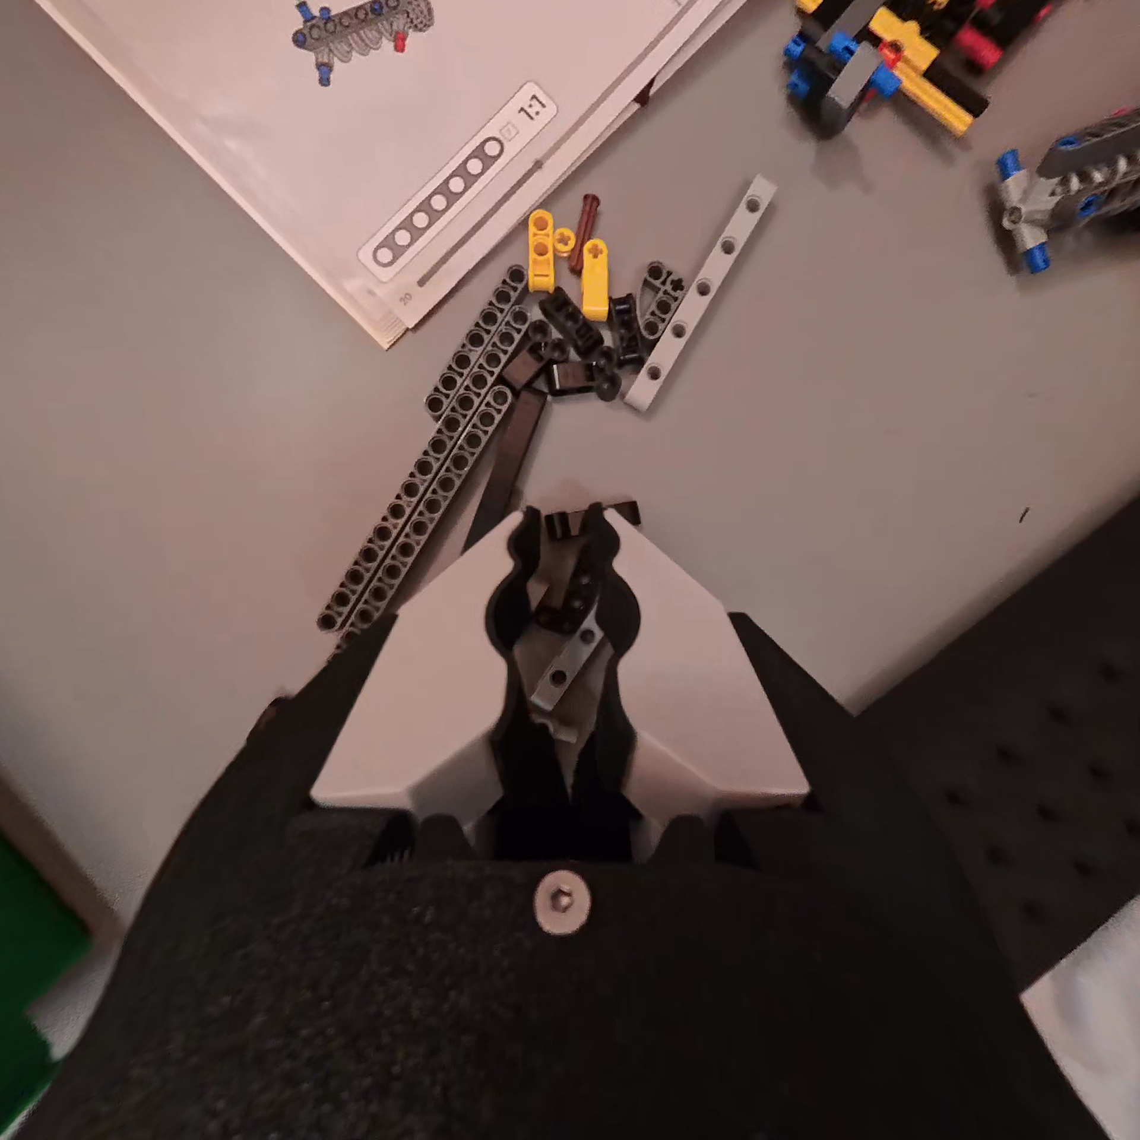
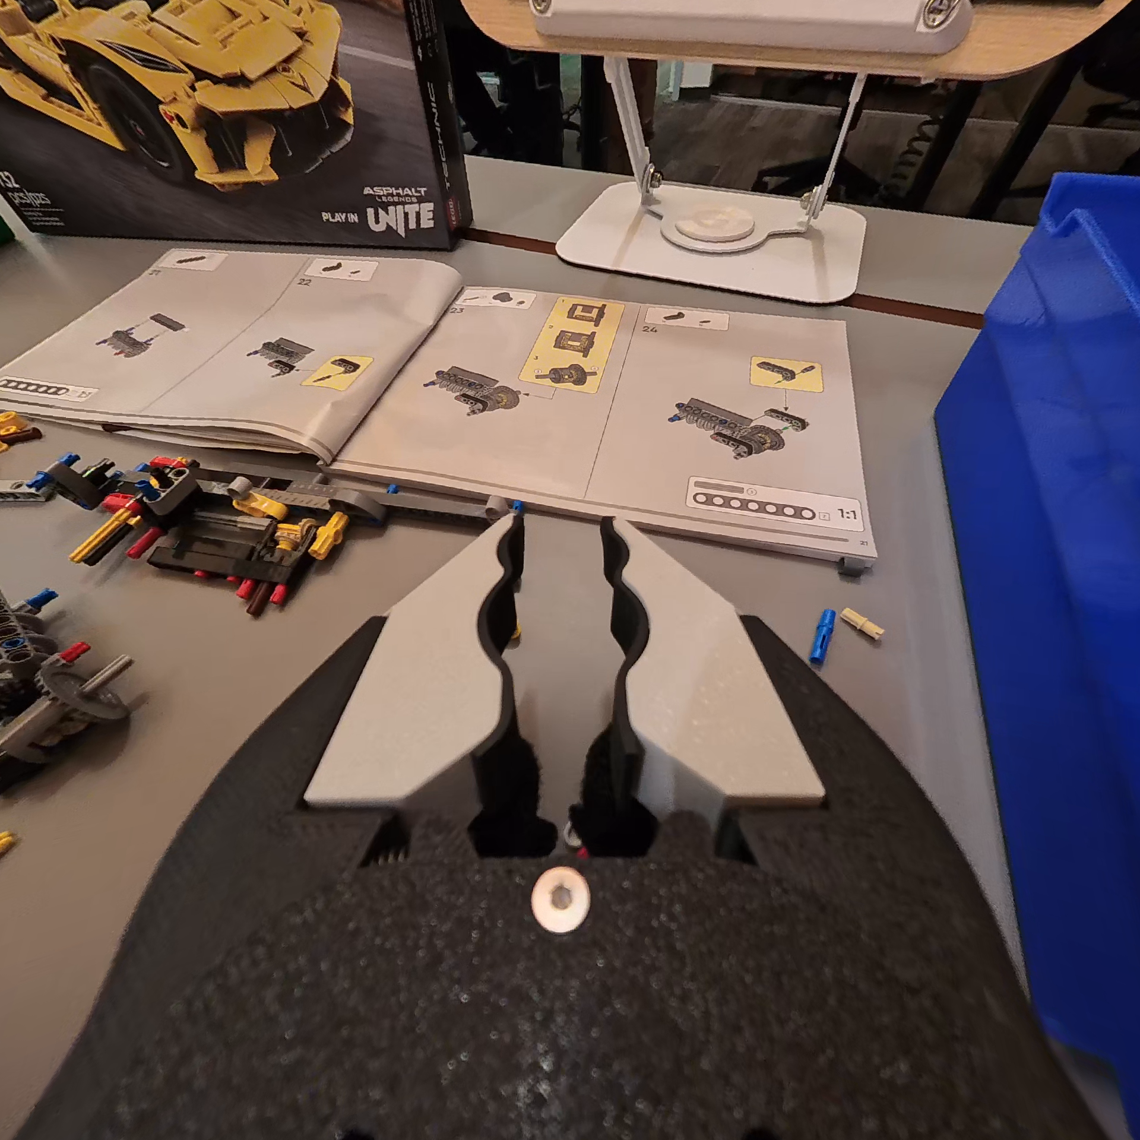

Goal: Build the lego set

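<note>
My left gripper (image 1: 564, 518) points down at the grey table, jaws closed on a small black Lego piece (image 1: 560, 525) at the tips. A grey beam (image 1: 567, 672) and a black beam (image 1: 580, 592) show in the gap behind it; I cannot tell if they are held or lie beneath. Ahead is a pile of loose parts: long dark grey beams (image 1: 432, 475), yellow connectors (image 1: 541, 250), a light grey beam (image 1: 703, 290). My right gripper (image 2: 562, 524) is open and empty above the table, in front of the open instruction booklet (image 2: 555, 382). The partly built chassis (image 2: 216, 524) lies to its left.
A gear sub-assembly (image 2: 55, 697) lies at the left edge. A blue pin (image 2: 822, 635) and a tan pin (image 2: 862, 622) lie to the right. A blue bin (image 2: 1061, 555) stands at the right, the set's box (image 2: 216, 123) and a white stand (image 2: 715, 247) behind. A black perforated mat (image 1: 1018, 771) borders the table. The tips of one gripper are about 40 cm away from the tips of the other.
</note>
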Tool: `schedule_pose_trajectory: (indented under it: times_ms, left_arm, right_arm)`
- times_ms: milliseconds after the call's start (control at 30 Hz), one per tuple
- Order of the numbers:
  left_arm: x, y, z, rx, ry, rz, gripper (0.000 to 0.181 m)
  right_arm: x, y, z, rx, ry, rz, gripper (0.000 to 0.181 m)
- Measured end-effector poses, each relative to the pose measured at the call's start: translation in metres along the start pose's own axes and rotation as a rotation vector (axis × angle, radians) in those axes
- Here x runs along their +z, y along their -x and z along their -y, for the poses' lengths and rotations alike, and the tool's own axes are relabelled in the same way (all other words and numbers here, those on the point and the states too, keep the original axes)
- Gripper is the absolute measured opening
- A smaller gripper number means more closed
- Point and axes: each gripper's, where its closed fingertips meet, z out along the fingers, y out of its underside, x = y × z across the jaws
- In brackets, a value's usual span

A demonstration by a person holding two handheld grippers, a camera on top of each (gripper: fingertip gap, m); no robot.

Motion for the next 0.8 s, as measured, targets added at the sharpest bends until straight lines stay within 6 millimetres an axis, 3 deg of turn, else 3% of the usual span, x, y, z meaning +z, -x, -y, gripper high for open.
schedule_pose_trajectory:
  times_ms: [167,333,433,500,600,700,800]
  left_arm:
    - [-0.008,-0.006,0.007,0.062,-0.045,-0.033,0.006]
    - [-0.066,-0.071,0.077,0.207,-0.522,-0.353,0.007]
    - [-0.082,-0.099,0.100,0.255,-0.637,-0.502,0.007]
    - [-0.074,-0.119,0.107,0.322,-0.624,-0.573,0.007]
    - [-0.044,-0.161,0.119,0.515,-0.537,-0.635,0.006]
    - [0.002,-0.198,0.140,0.792,-0.357,-0.608,0.006]
    - [0.054,-0.215,0.156,1.047,-0.144,-0.545,0.006]
  right_arm:
    - [0.001,0.001,0.001,0.001,-0.001,0.009,0.024]
    - [0.001,0.002,0.002,0.006,-0.009,0.020,0.024]
    - [0.000,0.003,0.002,0.007,-0.010,0.025,0.024]
    - [0.001,0.005,0.003,0.009,-0.015,0.031,0.024]
    - [0.001,0.004,0.005,0.012,-0.025,0.032,0.023]
    - [-0.002,0.002,0.008,0.029,-0.044,0.033,0.023]
    - [-0.008,-0.005,0.011,0.044,-0.072,0.013,0.023]
